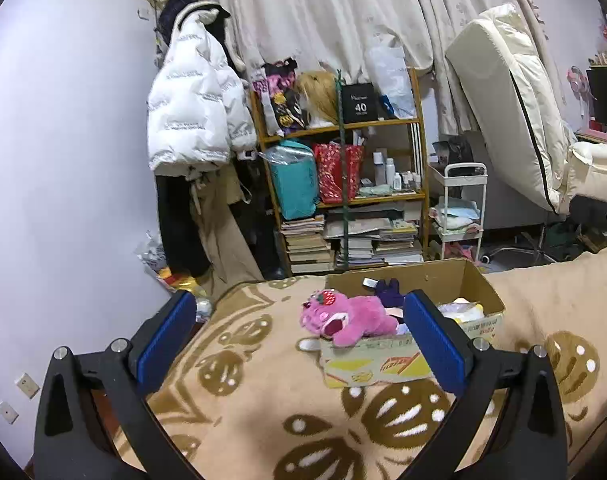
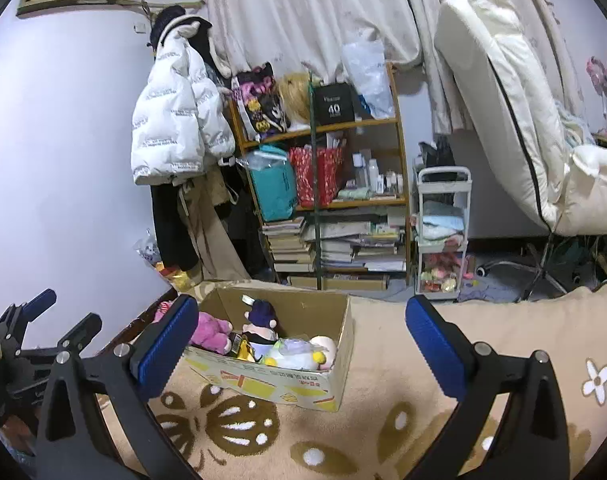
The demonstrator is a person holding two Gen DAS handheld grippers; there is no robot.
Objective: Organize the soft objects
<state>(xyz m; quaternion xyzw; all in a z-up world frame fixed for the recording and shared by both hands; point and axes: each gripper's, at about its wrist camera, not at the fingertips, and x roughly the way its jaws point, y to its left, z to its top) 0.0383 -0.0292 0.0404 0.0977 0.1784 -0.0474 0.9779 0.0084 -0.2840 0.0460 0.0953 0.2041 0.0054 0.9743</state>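
A corrugated cardboard box [image 1: 455,280], open-topped with yellow and red print on its outer wall, sat on a fleecy beige blanket [image 1: 263,400] patterned with brown leaf shapes. A fuzzy pink plush bear [image 1: 351,314] with a red strawberry patch on its head lay draped over the box's near rim, head hanging toward the blanket.

The left tool [image 1: 299,340] was spread wide and gripped nothing; its ribbed blue pads [image 1: 165,344] sat on black angular arms with silver bolts, framing the bear and box without touching them.

The right wrist view looked down into the box more fully: a purple-haired doll [image 2: 261,320] stood near the middle, a pale rounded plush [image 2: 299,354] with yellow bits lay beside it against the right wall, and the bear showed only as a pink lump at the left end. The right tool [image 2: 303,344] was also wide open and empty, its blue pads [image 2: 437,350] flanking the box. This view alone caught the other tool at the far left edge.

Behind stood a wooden shelf [image 1: 383,124] stacked with books and bags, a quilted white jacket [image 1: 195,108] and a folded cream mattress [image 2: 503,100].
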